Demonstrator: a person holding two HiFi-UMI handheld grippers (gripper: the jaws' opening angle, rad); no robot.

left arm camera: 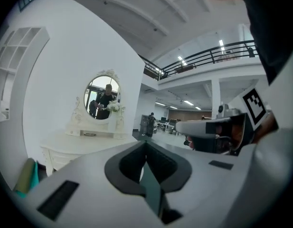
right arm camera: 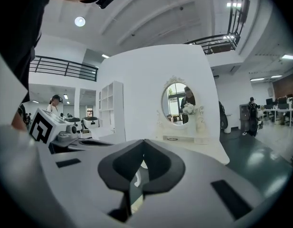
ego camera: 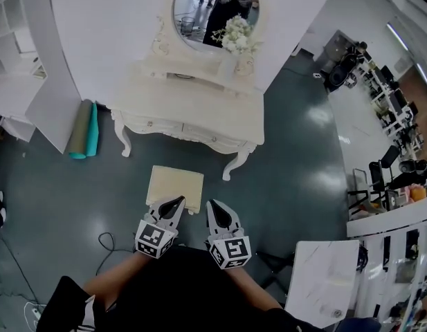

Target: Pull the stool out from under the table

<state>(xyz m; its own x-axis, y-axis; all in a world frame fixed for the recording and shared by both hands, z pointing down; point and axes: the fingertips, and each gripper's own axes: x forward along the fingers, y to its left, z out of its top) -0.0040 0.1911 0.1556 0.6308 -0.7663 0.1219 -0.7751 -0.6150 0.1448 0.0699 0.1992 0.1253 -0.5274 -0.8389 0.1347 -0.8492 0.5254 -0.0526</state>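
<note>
Head view: stool (ego camera: 175, 187) stands clear of bench (ego camera: 199, 113), on floor just before you. Your left tongs (ego camera: 175, 203) and right tongs (ego camera: 213, 207) clenched, empty, over its near edge. Pull looks done; next, back away.

Showroom corner around the dressing spot

An oval mirror (ego camera: 214, 9) sits at twelve o'clock against the curved white wall (ego camera: 116, 26), with white flowers (ego camera: 237, 34) at its five o'clock edge. At ten o'clock an olive roll (ego camera: 79, 128) and a teal roll (ego camera: 92, 131) rest side by side, touching. A black cable (ego camera: 106, 244) loops on the dark floor (ego camera: 296, 178) at eight o'clock. Black office chairs (ego camera: 379, 175) crowd three o'clock.
</note>
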